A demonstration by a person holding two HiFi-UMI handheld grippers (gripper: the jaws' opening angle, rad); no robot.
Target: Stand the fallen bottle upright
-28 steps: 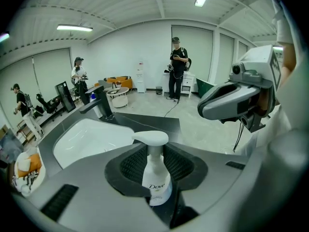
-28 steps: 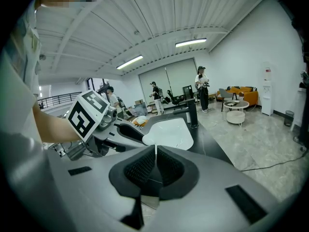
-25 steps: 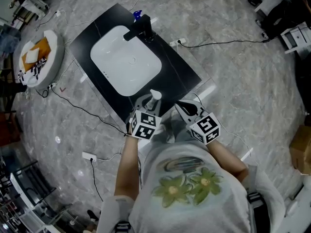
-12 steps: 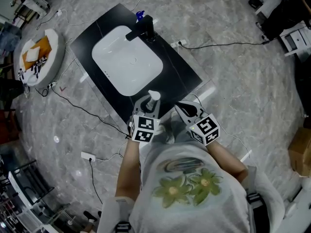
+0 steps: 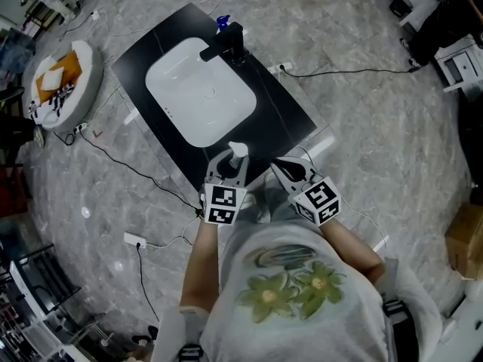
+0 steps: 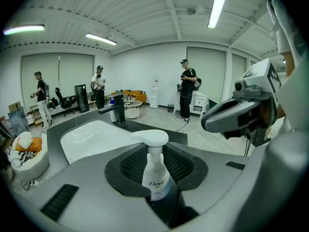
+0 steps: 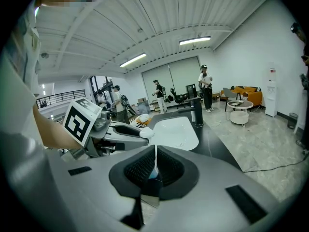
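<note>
Head view, with both gripper views. The black counter (image 5: 290, 115) with its white sink (image 5: 200, 100) fills the upper middle, and the person stands at its near corner. The left gripper (image 5: 229, 169) pinches the bottle (image 5: 238, 151) over that near corner. The right gripper (image 5: 287, 170) hangs just beside it with its pads pressed almost together on nothing.

Change: over the last second the left gripper's marker cube (image 5: 221, 204) has rolled from a skewed face to a squarer one. The bottle has kept its place over the counter edge, and the right gripper has barely shifted. This suggests the bottle has been turned toward vertical while held. The task then looks close to done, with only setting down and letting go remaining.

Between views: the head view fixes the bottle's place on the counter but shows little more of it than a white cap. The left gripper view shows it upright between the pads, with the pump head (image 6: 150, 138) on top and the label (image 6: 156, 183) facing the camera. Its base is hidden behind the jaws there, so contact with the counter cannot be told. The right gripper view alone shows its own jaws closed to a thin slit.
</note>
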